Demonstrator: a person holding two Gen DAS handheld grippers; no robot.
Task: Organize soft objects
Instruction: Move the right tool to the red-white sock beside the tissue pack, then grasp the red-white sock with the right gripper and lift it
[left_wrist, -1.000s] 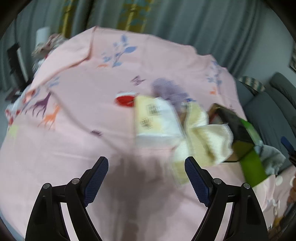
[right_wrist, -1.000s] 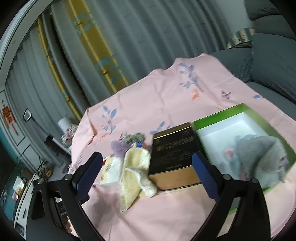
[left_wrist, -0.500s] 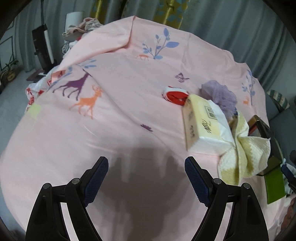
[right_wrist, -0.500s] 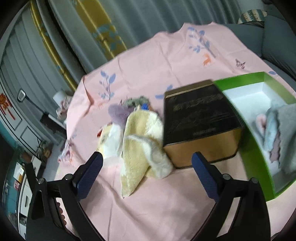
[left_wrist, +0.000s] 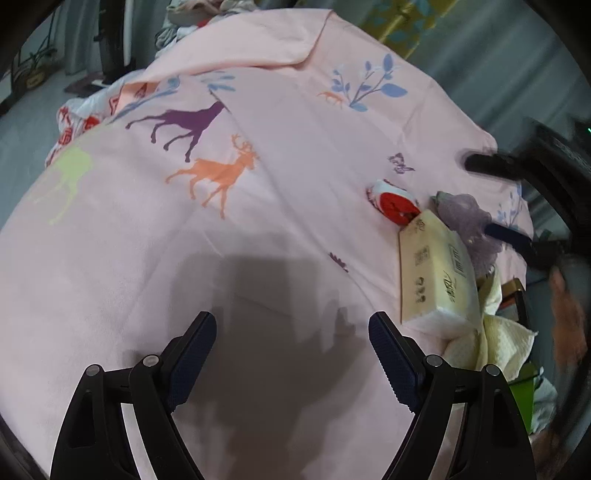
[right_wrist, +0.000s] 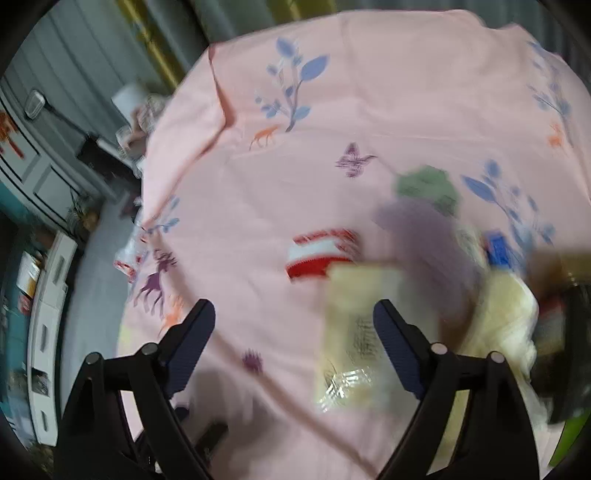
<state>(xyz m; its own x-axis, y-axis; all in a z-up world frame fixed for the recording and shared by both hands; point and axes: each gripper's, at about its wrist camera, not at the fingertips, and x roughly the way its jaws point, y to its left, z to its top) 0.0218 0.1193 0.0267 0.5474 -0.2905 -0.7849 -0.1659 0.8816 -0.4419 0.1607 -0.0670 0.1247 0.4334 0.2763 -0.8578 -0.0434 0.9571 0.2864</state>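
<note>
Faintly, tissue pack (left_wrist: 437, 273) — barcode, print unreadable

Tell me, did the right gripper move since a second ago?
Yes. The right gripper swung away from the green box, now only a sliver at its view's right edge, toward the tissue pack and the red-and-white knitted thing. Its jaws are closing, with nothing between them.

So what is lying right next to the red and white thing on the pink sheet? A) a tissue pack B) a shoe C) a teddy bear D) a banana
A: in the left wrist view the pale yellow tissue pack lies right beside the red and white thing on the pink sheet.
</note>
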